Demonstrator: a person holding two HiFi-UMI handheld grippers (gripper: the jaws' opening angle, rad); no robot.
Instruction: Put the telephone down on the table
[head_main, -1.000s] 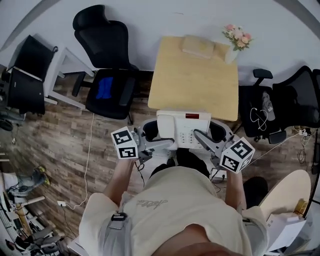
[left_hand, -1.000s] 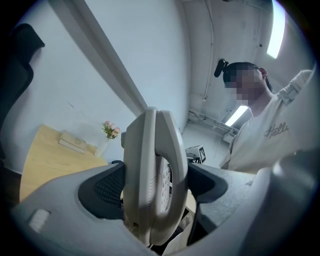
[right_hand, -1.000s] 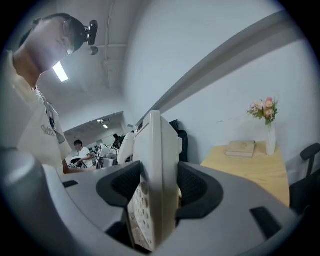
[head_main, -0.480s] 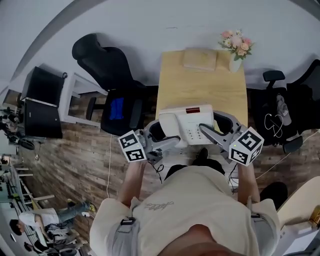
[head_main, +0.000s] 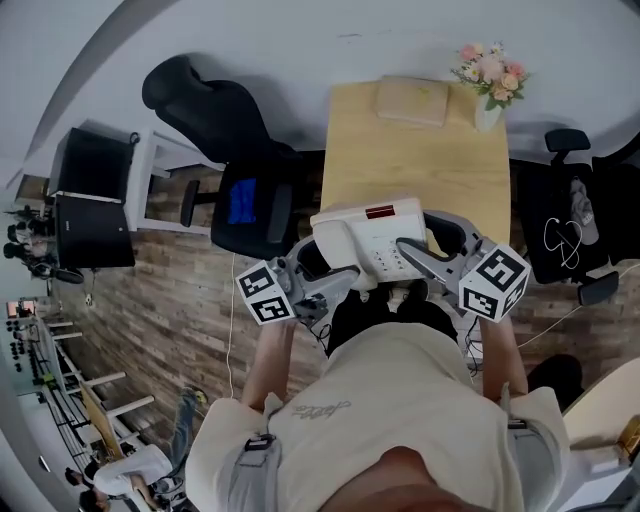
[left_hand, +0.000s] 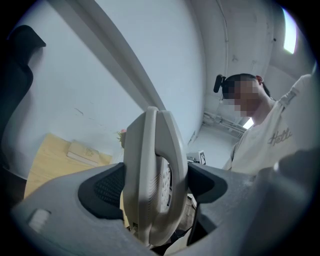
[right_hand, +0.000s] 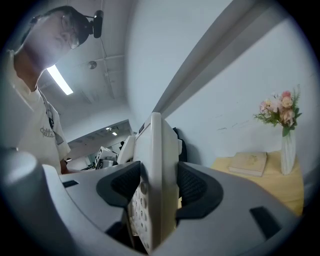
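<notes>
A white desk telephone (head_main: 372, 240) with a keypad and a small red display is held in the air between both grippers, at the near edge of the wooden table (head_main: 420, 150). My left gripper (head_main: 322, 262) is shut on its left side, where the handset lies. My right gripper (head_main: 432, 245) is shut on its right side. In the left gripper view the telephone (left_hand: 152, 180) stands edge-on between the black pads (left_hand: 107, 187). The right gripper view shows the same grip on the telephone (right_hand: 155, 180) from the other side, with the pads (right_hand: 195, 187) pressed against it.
A tan book (head_main: 413, 100) and a white vase of pink flowers (head_main: 488, 82) stand at the table's far end. A black office chair (head_main: 235, 170) is left of the table, another dark chair (head_main: 575, 210) right of it. The person stands at the near edge.
The telephone and both grippers have moved forward, from in front of the table's near edge to over it. The grip is unchanged.
</notes>
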